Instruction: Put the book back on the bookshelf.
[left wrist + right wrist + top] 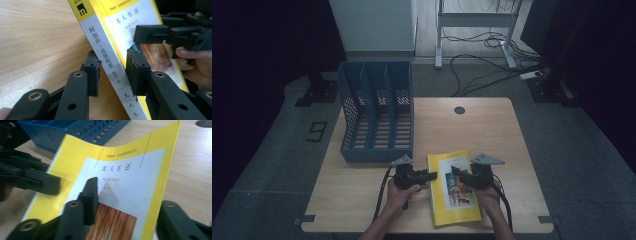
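On the near edge of the table (362, 195) lies a yellow book (453, 192), its white spine between the jaws of the left gripper (112, 72), which clasp it from both sides. The right gripper (125, 202) hovers over the cover, jaws spread and holding nothing; a blue file rack (377, 112) stands well behind

Dim room: grey carpet floor (272, 165) around wooden table (492, 125); white desk frame (474, 20) and cables (482, 70) behind table.
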Demonstrator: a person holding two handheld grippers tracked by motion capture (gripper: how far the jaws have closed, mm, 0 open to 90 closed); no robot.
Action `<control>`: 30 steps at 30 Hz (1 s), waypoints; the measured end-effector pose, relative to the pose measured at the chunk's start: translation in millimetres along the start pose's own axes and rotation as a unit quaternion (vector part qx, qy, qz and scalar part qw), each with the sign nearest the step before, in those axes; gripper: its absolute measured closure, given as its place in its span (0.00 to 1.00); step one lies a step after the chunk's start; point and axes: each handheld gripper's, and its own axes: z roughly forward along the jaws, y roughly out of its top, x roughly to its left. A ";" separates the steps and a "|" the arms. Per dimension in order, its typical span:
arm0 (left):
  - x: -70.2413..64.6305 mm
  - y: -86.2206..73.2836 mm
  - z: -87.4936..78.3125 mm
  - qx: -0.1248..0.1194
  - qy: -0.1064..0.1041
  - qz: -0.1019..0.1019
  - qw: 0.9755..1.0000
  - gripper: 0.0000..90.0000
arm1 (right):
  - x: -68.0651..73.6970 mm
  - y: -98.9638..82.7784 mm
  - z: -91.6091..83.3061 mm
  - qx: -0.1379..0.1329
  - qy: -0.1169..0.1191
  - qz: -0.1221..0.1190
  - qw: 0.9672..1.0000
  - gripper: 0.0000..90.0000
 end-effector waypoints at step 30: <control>-20.5 7.2 -12.4 -0.020 0.002 0.061 0.998 0.75 | -14.2 -2.6 4.9 0.007 0.014 0.076 0.997 0.20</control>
